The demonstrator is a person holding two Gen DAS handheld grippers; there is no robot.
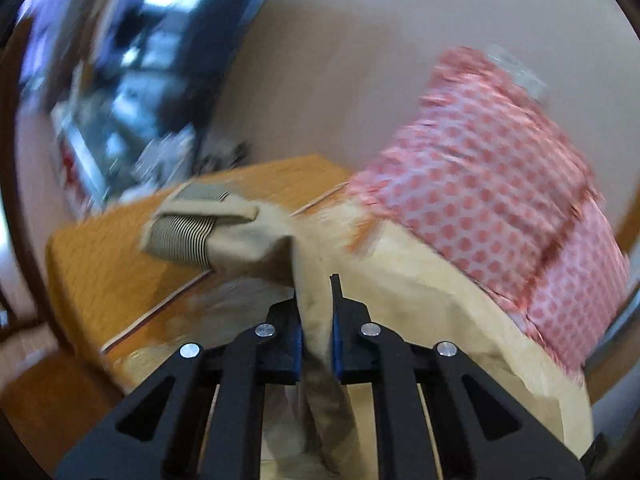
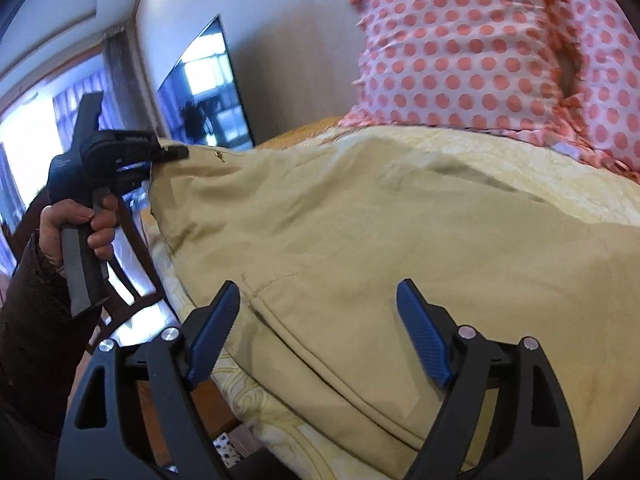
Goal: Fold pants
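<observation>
The khaki pants (image 2: 360,216) lie spread over a pale yellow quilt (image 2: 520,168) on a bed. My left gripper (image 1: 316,292) is shut on a bunched edge of the pants (image 1: 316,320) and holds it lifted; a striped inner waistband (image 1: 180,236) hangs to its left. The left gripper also shows in the right wrist view (image 2: 176,152), pinching the pants' far left corner. My right gripper (image 2: 320,300) is open and empty, its blue pads (image 2: 424,332) hovering just over a seam of the pants.
A pink pillow with red dots (image 2: 480,48) leans at the head of the bed. An orange wooden bed frame (image 1: 100,272) shows at the left. A dark TV screen (image 2: 208,92) hangs on the wall behind.
</observation>
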